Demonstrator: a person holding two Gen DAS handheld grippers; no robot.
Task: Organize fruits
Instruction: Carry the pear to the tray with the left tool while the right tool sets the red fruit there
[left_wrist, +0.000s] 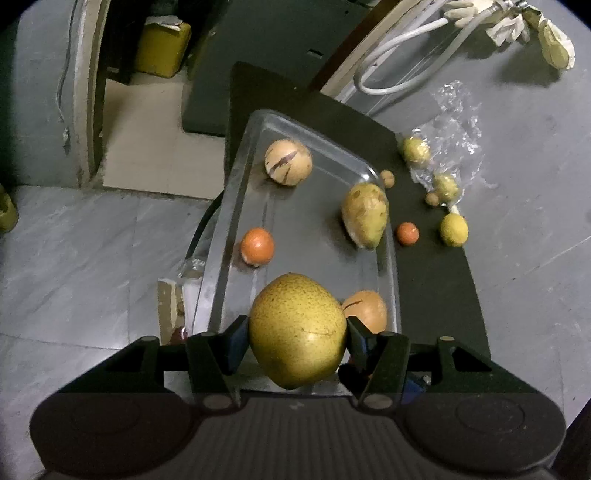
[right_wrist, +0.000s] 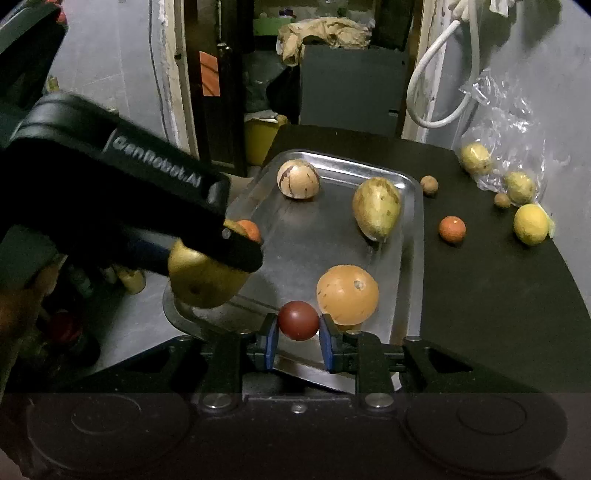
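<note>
My left gripper (left_wrist: 297, 332) is shut on a large yellow speckled pear (left_wrist: 297, 328), held above the near end of the metal tray (left_wrist: 236, 192); in the right wrist view that pear (right_wrist: 201, 280) hangs over the tray's near left corner. My right gripper (right_wrist: 297, 334) is shut on a small dark red round fruit (right_wrist: 298, 319) at the tray's (right_wrist: 415, 258) near edge. In the tray lie a striped pale fruit (right_wrist: 298, 180), a green-yellow mango (right_wrist: 376, 207), an orange-tan round fruit (right_wrist: 347, 293) and a small orange fruit (left_wrist: 257, 246).
On the black mat (right_wrist: 480, 295) right of the tray sit a small orange fruit (right_wrist: 451, 229), a lemon (right_wrist: 530, 224), two brown nuts (right_wrist: 429, 184) and yellow-green fruits by a clear plastic bag (right_wrist: 509, 122). White hose (right_wrist: 436, 74) hangs behind. The mat's left edge drops to grey floor.
</note>
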